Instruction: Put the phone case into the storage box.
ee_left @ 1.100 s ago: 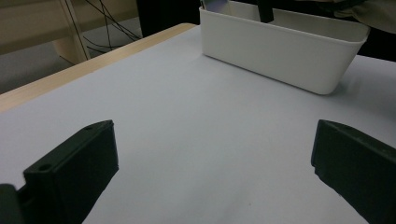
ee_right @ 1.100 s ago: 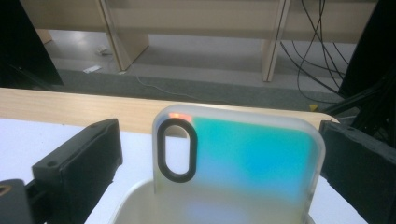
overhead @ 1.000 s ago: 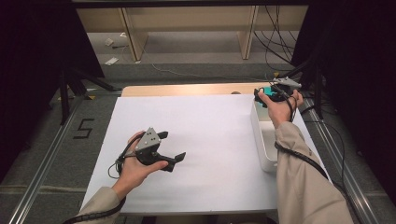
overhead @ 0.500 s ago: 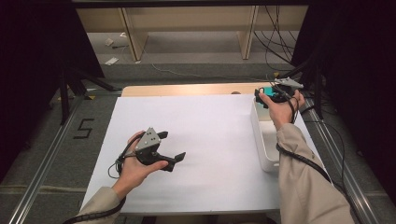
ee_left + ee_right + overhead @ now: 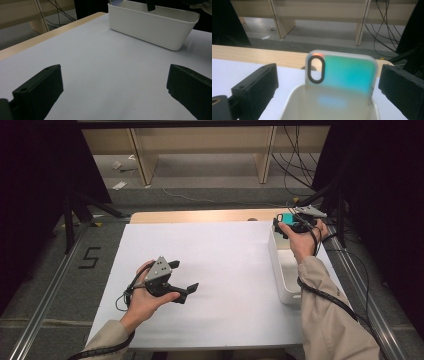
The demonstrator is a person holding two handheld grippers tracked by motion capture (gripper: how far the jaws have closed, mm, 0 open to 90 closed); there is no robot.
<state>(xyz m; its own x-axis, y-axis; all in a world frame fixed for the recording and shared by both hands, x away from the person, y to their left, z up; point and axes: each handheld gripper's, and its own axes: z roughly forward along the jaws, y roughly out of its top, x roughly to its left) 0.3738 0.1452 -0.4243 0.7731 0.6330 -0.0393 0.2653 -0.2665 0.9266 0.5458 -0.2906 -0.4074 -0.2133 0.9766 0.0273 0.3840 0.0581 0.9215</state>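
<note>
Teal phone case [image 5: 342,72] stands upright at white bin's [image 5: 283,285] far end, dead ahead of spread right gripper [image 5: 295,223]; left gripper [image 5: 181,277], also spread, waits well away.

Right hand-held gripper [image 5: 327,87]: two black jaws rise from the bottom corners, set wide apart, nothing between them in contact. Between the jaws stands a phone case [image 5: 342,75], upright, translucent with a teal-green sheen, a black oval camera ring near its upper left corner and a small orange glow above that ring. Its lower part sits inside a white bin [image 5: 289,105] resting on the white surface [image 5: 227,67]. Beyond lie a wooden edge, wooden shelf legs [image 5: 279,20] and black cables [image 5: 384,20] on the floor.
</note>
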